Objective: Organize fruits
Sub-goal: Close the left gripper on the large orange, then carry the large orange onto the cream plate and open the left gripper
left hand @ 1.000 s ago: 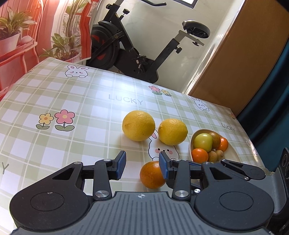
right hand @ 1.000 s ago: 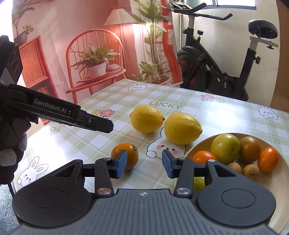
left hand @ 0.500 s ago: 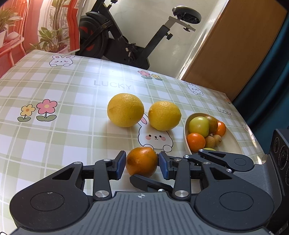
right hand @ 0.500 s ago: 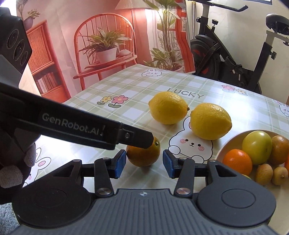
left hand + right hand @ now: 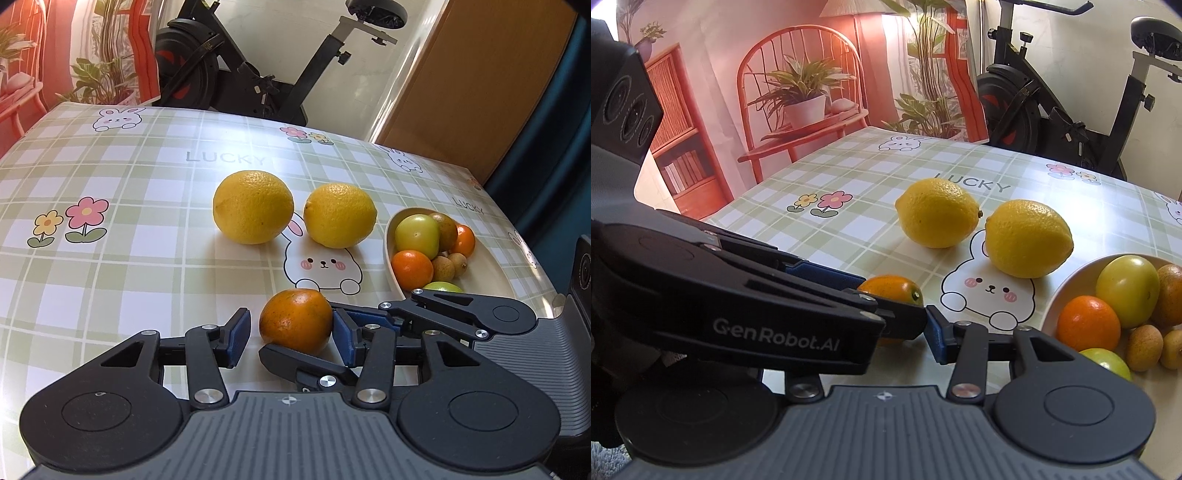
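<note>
Little orange [image 5: 295, 320] sits on the bench at 6 o'clock from two lemons [image 5: 253, 206]; bowl [image 5: 491, 254] of fruit at 3.

The checked tablecloth [image 5: 147, 258] looked like glossy, smooth vinyl. Both lemons [image 5: 253, 206] had dimpled, waxy rind. The bowl [image 5: 1071, 280] seemed smooth, cream-coloured and matt.

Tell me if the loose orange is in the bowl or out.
Out: the orange sits on the tablecloth, left of the bowl.
</note>
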The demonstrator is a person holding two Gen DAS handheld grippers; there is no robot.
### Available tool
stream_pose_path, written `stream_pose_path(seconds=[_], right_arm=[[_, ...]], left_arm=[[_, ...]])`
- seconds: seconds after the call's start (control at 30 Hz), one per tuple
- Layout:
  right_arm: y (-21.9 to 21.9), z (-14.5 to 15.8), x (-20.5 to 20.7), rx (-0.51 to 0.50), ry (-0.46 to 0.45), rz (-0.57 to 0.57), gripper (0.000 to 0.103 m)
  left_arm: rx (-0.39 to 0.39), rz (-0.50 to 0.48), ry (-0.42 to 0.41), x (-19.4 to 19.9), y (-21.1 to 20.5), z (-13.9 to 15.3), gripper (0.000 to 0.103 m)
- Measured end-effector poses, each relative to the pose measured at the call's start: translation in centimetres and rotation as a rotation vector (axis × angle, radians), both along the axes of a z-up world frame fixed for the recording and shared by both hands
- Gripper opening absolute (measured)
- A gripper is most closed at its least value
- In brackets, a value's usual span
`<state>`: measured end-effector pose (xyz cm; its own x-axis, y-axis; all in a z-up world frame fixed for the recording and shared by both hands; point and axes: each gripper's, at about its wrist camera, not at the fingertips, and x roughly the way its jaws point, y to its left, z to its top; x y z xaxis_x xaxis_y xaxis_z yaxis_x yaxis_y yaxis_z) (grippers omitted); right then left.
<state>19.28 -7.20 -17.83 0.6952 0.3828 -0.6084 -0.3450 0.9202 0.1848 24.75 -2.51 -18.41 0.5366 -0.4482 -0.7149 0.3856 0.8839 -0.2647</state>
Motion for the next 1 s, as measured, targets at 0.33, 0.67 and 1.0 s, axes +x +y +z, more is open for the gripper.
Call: stream_pose_path(seconds=[0.33, 0.67, 1.0], right_arm=[[0.2, -0.2, -0.4, 0.006, 0.0, -0.001, 0.046], [0.3, -0.3, -0.6, 0.014, 0.0, 0.001, 0.046], [-0.4, 0.1, -2.4, 0.041, -0.027, -0.013, 0.046]], left_arm=[[-0.019, 0.008, -0.015, -0.6, 0.0, -0.1, 0.045], [-0.016, 0.014, -0.016, -1.1, 0.2, -0.1, 0.045], [0.035, -0.031, -0.07, -3.1, -1.7, 1.2, 0.045]])
